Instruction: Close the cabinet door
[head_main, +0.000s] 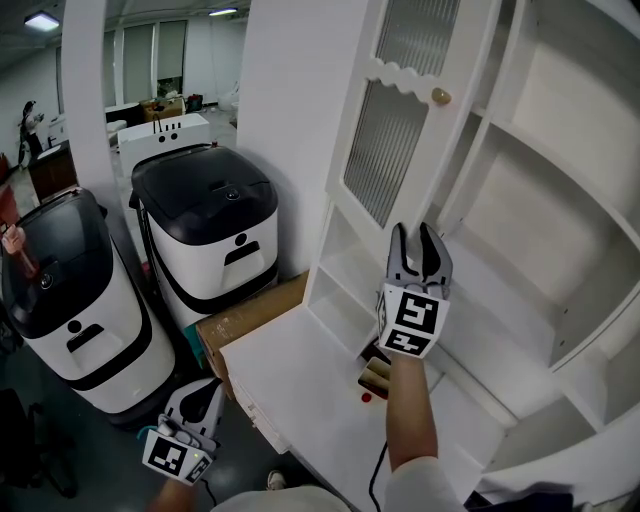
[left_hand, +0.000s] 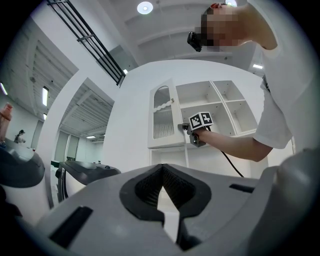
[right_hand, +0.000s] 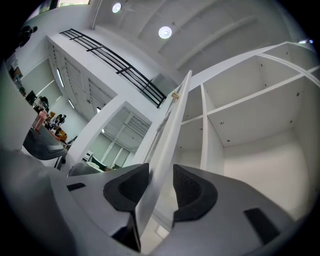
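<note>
The white cabinet door (head_main: 400, 120), with ribbed glass panes and a small round knob (head_main: 440, 96), stands swung out from the cabinet. My right gripper (head_main: 418, 232) points up at its lower free edge. In the right gripper view the door's edge (right_hand: 170, 135) runs between the two pads of my right gripper (right_hand: 157, 187); the jaws are open, with a slit of light beside the right pad. My left gripper (head_main: 205, 388) hangs low at the left, away from the cabinet, shut on nothing (left_hand: 162, 197). From there the door (left_hand: 162, 115) shows far off.
Open white shelves (head_main: 560, 200) fill the cabinet to the right of the door. Under the door lies a white counter (head_main: 290, 390) with a small brown object (head_main: 375, 376) and a cable. A cardboard box (head_main: 250, 315) and two black-and-white machines (head_main: 205, 220) (head_main: 70, 290) stand at the left.
</note>
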